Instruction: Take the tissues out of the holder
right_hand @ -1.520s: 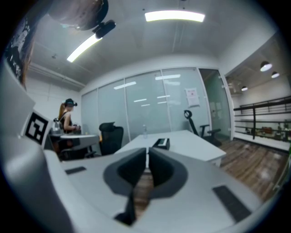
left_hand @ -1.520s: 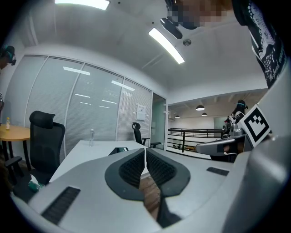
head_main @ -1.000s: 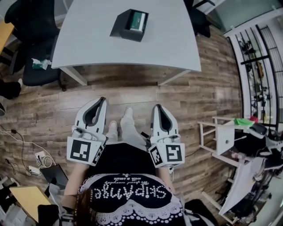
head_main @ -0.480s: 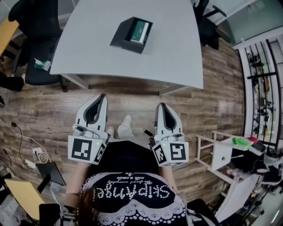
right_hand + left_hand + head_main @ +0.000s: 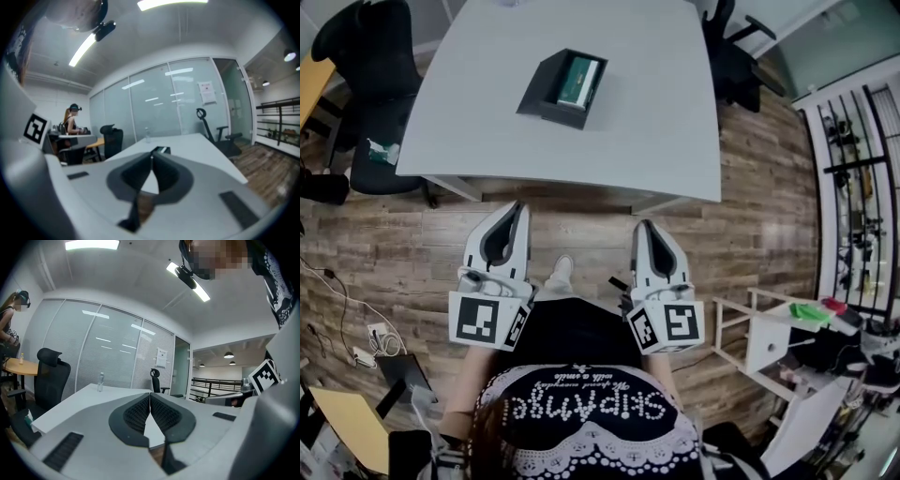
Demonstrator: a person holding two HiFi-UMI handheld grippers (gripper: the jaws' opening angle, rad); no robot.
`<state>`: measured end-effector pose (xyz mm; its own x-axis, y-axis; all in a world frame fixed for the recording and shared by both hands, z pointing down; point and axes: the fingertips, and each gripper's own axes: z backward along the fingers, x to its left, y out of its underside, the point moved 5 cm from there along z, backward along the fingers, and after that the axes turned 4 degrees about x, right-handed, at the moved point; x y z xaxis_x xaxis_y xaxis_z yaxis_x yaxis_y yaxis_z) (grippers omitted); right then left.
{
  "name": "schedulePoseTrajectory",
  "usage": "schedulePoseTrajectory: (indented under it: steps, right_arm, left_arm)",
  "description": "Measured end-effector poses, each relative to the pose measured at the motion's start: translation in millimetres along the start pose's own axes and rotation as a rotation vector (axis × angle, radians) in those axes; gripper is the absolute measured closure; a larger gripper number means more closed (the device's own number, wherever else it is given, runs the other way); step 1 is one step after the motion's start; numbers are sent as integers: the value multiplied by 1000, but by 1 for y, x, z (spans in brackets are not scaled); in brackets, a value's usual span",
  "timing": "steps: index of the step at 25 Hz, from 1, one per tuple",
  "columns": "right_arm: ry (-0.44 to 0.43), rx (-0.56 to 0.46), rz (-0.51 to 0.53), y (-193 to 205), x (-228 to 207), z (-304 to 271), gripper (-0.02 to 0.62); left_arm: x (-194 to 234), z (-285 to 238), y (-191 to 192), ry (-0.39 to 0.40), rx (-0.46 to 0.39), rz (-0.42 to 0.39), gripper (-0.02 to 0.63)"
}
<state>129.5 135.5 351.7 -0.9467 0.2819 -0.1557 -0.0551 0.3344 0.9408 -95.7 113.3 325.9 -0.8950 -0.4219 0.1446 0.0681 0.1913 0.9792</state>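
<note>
A black tissue holder (image 5: 551, 92) stands on the grey table (image 5: 656, 112), with a green tissue pack (image 5: 578, 80) in its open top. Both grippers hang in front of my body over the wooden floor, short of the table's near edge and well apart from the holder. The left gripper (image 5: 517, 208) is shut with nothing in it; in its own view the pads meet at the left gripper's tip (image 5: 150, 395). The right gripper (image 5: 640, 226) is shut and empty too, and beyond the right gripper's tip (image 5: 152, 154) a corner of the holder (image 5: 162, 150) shows.
A black office chair (image 5: 370, 56) stands left of the table, another chair (image 5: 736, 52) at its far right. A white shelf unit (image 5: 769, 328) is on the right, cables (image 5: 366, 342) lie on the floor at left. A bottle (image 5: 100, 381) stands on the table's far end.
The table has drawn nearer and the holder sits further left in view. Both grippers stay shut and keep their place in front of the body.
</note>
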Motion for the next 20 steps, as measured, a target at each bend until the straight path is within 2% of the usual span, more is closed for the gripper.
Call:
schedulePoseTrajectory:
  steps: [7, 20]
  right_arm:
    - [14, -24, -22, -5, -19, 8, 558]
    - [12, -17, -43, -3, -23, 6, 558]
  left_arm:
    - [-15, -7, -3, 6, -15, -10, 572]
    - [-17, -12, -7, -2, -10, -15, 572]
